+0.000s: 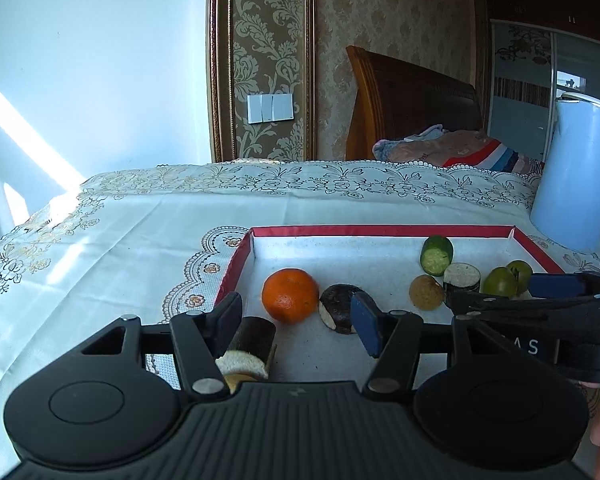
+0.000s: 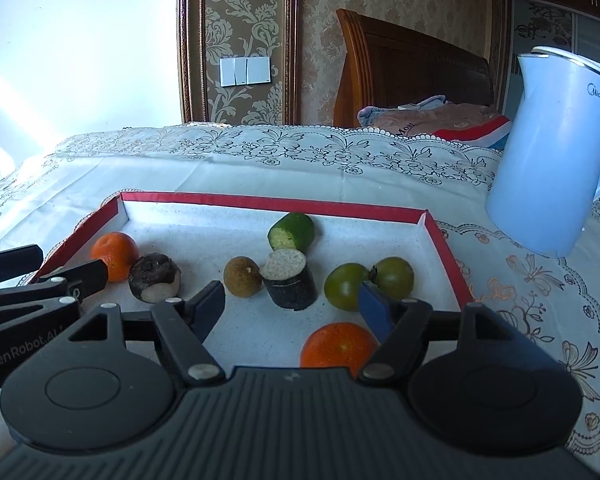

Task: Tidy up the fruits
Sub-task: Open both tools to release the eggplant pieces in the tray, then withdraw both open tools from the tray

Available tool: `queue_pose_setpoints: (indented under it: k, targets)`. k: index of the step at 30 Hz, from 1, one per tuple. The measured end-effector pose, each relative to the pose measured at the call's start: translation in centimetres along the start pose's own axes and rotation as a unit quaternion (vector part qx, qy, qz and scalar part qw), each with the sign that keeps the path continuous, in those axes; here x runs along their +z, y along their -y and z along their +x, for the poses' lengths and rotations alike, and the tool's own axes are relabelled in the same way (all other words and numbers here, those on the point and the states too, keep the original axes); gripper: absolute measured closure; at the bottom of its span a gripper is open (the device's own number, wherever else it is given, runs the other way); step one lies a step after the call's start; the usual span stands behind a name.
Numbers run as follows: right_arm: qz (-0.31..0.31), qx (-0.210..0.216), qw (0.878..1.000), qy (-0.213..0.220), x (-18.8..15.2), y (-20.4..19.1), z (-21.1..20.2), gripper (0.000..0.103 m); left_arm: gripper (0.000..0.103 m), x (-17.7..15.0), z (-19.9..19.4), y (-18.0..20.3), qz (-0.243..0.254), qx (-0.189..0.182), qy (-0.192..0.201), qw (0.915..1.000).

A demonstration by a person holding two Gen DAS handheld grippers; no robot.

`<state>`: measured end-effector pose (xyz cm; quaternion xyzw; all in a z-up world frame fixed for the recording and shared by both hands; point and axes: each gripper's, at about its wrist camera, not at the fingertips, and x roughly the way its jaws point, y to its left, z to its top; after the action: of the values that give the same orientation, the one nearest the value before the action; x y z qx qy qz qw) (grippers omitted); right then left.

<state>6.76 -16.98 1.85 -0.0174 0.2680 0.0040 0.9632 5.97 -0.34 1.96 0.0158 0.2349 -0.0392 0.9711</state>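
I found both claws spread, nothing pinched: L gripper (image 1: 298, 322) and R gripper (image 2: 296, 306) hung over the red-rimmed shallow cardboard tray (image 2: 446, 248). The round orange tangerine (image 2: 338, 344) lay in the tray beneath R's pads. Risk, as I judged: a nudge could roll it into the two green tomatoes (image 2: 368, 284).

Bench (image 2: 260, 168): standing covered by a white tablecloth (image 1: 140, 216) with embroidered floral borders, sunlight falling across its left side.
Tray (image 2: 284, 202): lying directly on the cloth, red rim, white lining, holding fruit pieces.
Kettle (image 2: 556, 152): pale blue, standing upright on the cloth, just beside the tray's far right corner, apart from it.
Dark cut cylinder (image 1: 252, 340): resting at the tray's near left edge; contact surface unclear.
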Motion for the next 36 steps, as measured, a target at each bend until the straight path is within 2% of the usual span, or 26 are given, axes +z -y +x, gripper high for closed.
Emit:
queue_pose_setpoints:
  k: [14, 21, 24, 27, 30, 36]
  targets:
    - [0.011, 0.018, 1.0, 0.002, -2.0, -0.1, -2.8, 0.027, 0.043, -1.1, -1.8, -0.7, -0.012, -0.013, -0.003, 0.9998]
    - [0.016, 0.025, 1.0, 0.0, -3.7, 0.1, -4.3, 0.023, 0.043, -2.1, -3.2, -0.6, -0.002, -0.01, 0.003, 0.9999]
    - [0.011, 0.012, 1.0, 0.015, -4.3, -0.1, -5.1, 0.021, 0.043, -2.5, -3.7, -0.7, -0.001, -0.015, 0.0, 0.9999]
    - [0.022, 0.023, 0.999, 0.015, -4.6, 0.2, -5.7, 0.019, 0.043, -2.8, -4.0, -0.7, -0.002, -0.018, 0.0, 0.9998]
    - [0.012, 0.007, 1.0, 0.021, -5.1, 0.0, -6.0, 0.018, 0.043, -3.1, -4.1, -0.5, 0.002, -0.019, -0.002, 0.9998]
    - [0.017, 0.011, 1.0, 0.011, -5.6, 0.1, -5.9, 0.018, 0.043, -3.5, -4.3, -0.2, 0.013, -0.008, 0.001, 0.9999]
